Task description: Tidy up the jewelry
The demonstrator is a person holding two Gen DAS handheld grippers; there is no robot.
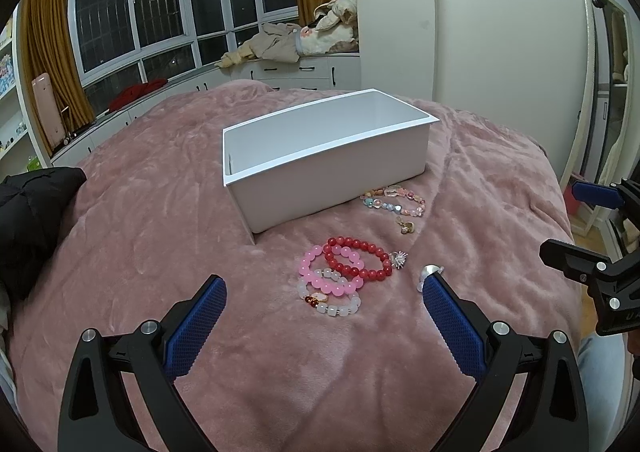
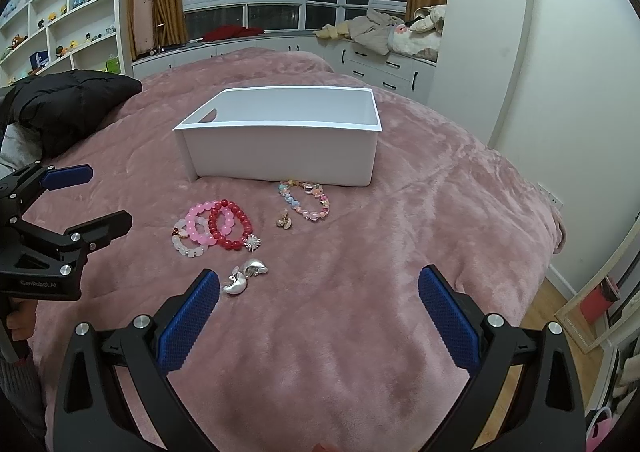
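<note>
A white open box (image 1: 320, 167) (image 2: 280, 147) stands on the pink blanket. In front of it lie a red bead bracelet (image 1: 360, 258) (image 2: 230, 228), a pink bead bracelet (image 1: 320, 272) (image 2: 200, 226), a white bead bracelet (image 1: 340, 306) (image 2: 188, 246), a pastel bead bracelet (image 1: 394, 199) (image 2: 306, 199), a small gold charm (image 1: 408, 227) (image 2: 283, 221) and silver earrings (image 1: 430, 272) (image 2: 244, 278). My left gripper (image 1: 324, 298) is open just short of the bracelets. My right gripper (image 2: 320, 288) is open, the earrings by its left finger.
A black jacket (image 1: 32, 207) (image 2: 68, 103) lies on the bed's left side. The pink blanket (image 1: 200, 236) (image 2: 420, 219) covers the bed. White cabinets under the windows stand behind it. A shelf unit (image 2: 52, 11) is at left. The bed's right edge drops to a wooden floor.
</note>
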